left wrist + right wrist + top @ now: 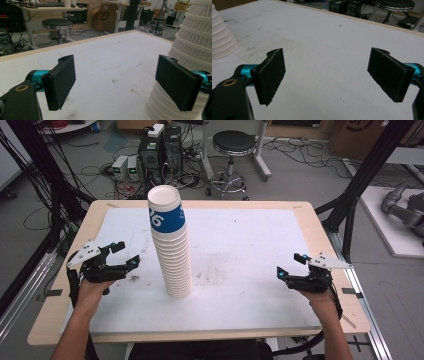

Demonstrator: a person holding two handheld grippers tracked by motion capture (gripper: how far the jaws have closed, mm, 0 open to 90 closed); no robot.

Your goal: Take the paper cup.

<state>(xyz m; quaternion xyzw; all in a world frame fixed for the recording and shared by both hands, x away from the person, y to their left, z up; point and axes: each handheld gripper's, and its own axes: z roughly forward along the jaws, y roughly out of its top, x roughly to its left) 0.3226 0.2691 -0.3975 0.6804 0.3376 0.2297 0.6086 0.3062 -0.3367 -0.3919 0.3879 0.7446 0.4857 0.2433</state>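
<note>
A tall stack of upside-down white ribbed paper cups (171, 245) stands left of the table's middle, and its top cup wears a blue band with a white number. My left gripper (126, 254) rests low at the table's left side, jaws wide open and empty, pointing toward the stack. In the left gripper view the stack's base (190, 50) rises at the right, partly behind the right jaw. My right gripper (290, 265) sits near the right edge, open and empty. The right gripper view has the stack's base (222, 42) at far left.
The white mat (240, 250) covers a wooden table (320, 235) and bears brown stains near its middle. Beyond the far edge stand a black stool (233, 145), computer boxes (160, 150) and cables on the floor. A black frame post (365, 175) rises at the right.
</note>
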